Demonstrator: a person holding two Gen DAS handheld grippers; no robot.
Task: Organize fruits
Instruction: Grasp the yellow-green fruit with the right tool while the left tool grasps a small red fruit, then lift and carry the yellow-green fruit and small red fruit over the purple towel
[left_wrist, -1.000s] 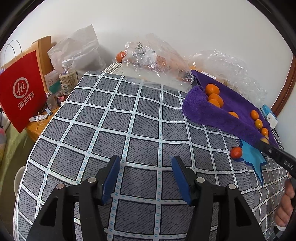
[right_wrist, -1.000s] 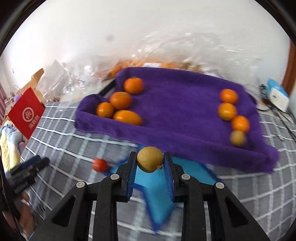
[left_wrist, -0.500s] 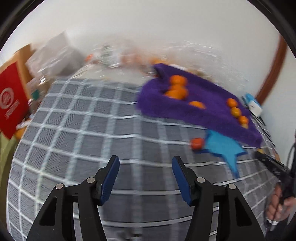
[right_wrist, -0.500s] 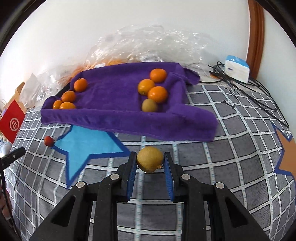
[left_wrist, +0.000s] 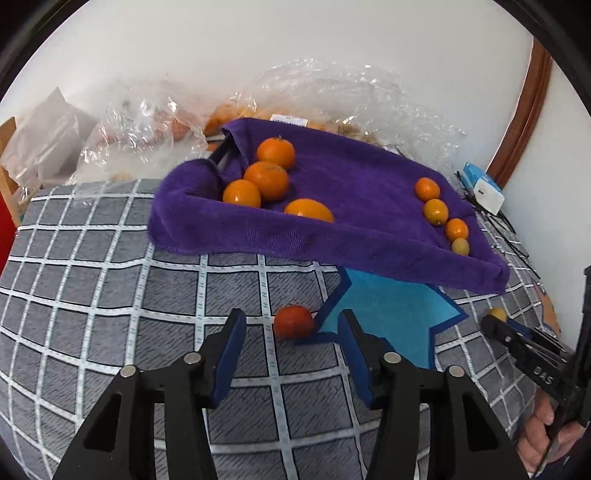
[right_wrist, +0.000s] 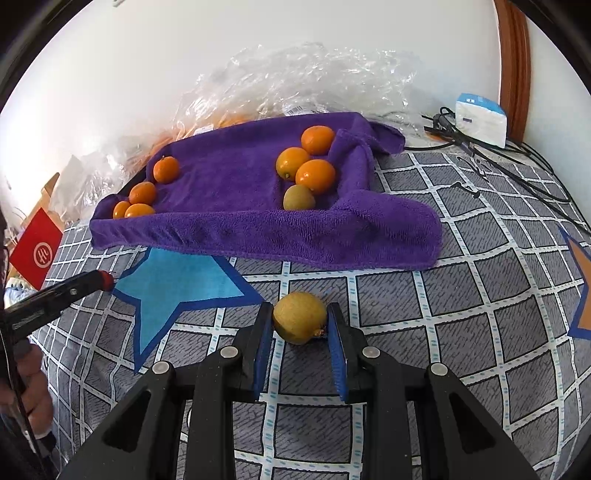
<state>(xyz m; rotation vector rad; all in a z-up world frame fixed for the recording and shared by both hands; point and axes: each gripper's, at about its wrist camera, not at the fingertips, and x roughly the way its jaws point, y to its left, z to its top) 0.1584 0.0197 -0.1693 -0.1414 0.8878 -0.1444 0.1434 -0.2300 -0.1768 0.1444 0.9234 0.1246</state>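
Left wrist view, tray: purple towel (left_wrist: 354, 221) draped over a tray, raised rims on all sides; a dark bar of the tray itself shows at the far left corner only.
Left wrist view, tray contents: four oranges (left_wrist: 266, 181) grouped at the left end; three small oranges and one yellow-green fruit (left_wrist: 461, 246) lined up along the right end.
Left wrist view, left gripper (left_wrist: 291, 345): I hold it low over the checked tablecloth (left_wrist: 110, 280); its jaws are closing, with the small red fruit (left_wrist: 293, 322) just ahead of the tips and not gripped.
Left wrist view, hard to make out: clear plastic bags (left_wrist: 155, 122) behind the tray hold orange shapes, too blurred to count; my right hand is cut off at the lower right edge.
Right wrist view, right gripper (right_wrist: 300, 326): clamped on a yellow-brown round fruit (right_wrist: 300, 322), both blue pads pressing its sides, in front of the tray's near rim.
Right wrist view, tray contents: same two groups, four oranges at left, three oranges plus the greenish fruit at right.
Right wrist view, hidden: red fruit mostly covered by my left gripper's tip beside the blue star (right_wrist: 177, 284); red paper bag (right_wrist: 37, 254) cut off at the left; cables (right_wrist: 498, 162) run to a white box.
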